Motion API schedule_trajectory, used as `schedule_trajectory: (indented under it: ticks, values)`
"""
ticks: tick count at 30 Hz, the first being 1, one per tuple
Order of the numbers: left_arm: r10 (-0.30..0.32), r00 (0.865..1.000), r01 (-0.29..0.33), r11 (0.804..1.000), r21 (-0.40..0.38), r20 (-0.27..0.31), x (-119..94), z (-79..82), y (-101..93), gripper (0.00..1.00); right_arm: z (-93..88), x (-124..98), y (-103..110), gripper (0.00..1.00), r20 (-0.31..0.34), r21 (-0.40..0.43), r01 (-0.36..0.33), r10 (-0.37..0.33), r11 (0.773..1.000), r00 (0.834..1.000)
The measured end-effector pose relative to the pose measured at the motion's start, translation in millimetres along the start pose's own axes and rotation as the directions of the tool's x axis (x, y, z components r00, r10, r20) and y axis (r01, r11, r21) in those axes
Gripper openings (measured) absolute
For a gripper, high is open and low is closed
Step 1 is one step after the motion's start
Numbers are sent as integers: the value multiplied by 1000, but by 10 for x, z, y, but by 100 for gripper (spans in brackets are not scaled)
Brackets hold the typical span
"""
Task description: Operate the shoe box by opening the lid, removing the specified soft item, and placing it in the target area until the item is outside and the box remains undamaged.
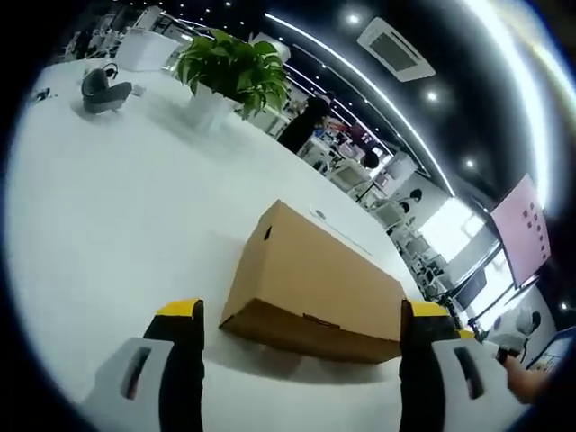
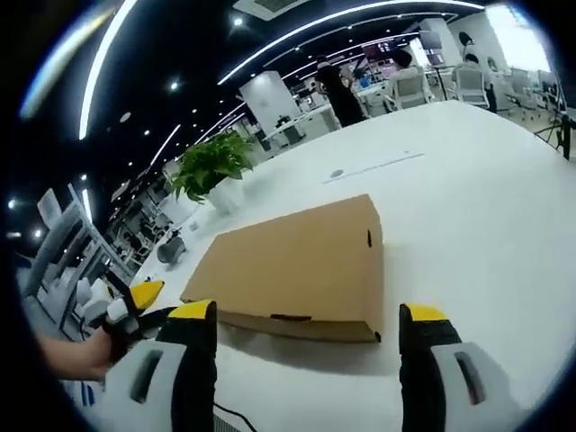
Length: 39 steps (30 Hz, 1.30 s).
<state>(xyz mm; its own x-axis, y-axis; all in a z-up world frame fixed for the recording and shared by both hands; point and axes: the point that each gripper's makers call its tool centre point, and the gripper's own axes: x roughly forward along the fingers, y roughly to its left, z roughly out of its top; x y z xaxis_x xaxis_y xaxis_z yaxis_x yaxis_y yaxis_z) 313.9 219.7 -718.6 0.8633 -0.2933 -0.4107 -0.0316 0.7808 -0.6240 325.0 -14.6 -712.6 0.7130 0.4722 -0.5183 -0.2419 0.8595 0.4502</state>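
Closed shoe box lies mid-frame on the white counter; both hand-held grippers released. Left gripper view's upper left shows a headset.

A plain brown cardboard shoe box lies flat on the white table, lid closed.

One cardboard box with its lid closed is seen on one white table. One potted plant and one grey headset are counted farther back on the table. Two grippers are counted, the left gripper and the right gripper.
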Motion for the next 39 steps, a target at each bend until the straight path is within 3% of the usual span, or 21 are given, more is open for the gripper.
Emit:
schedule_trajectory:
  ticks: [15, 20, 27, 31, 33, 39]
  values:
    - [52, 998, -54, 996, -66, -30, 239, -33, 92, 78, -137, 242, -58, 83, -51, 120, 25, -19, 992, 999]
    - [71, 997, -73, 994, -82, -34, 288, -46, 169, 78, -136, 313, -107, 83, -59, 112, 43, -37, 993, 998]
    - [83, 995, -87, 993, -77, -56, 336, -109, 201, 77, -196, 374, -102, 75, -87, 111, 49, -39, 993, 995]
    - [83, 994, -87, 994, -60, -72, 375, -148, 205, 74, -239, 391, -96, 73, -102, 99, 48, -38, 994, 994]
    - [100, 989, -102, 995, -15, -106, 370, -207, 224, 72, -244, 392, -102, 73, -100, 97, 51, -41, 994, 994]
    - [89, 992, -91, 996, -24, -89, 364, -203, 206, 72, -253, 388, -114, 72, -100, 95, 55, -45, 994, 994]
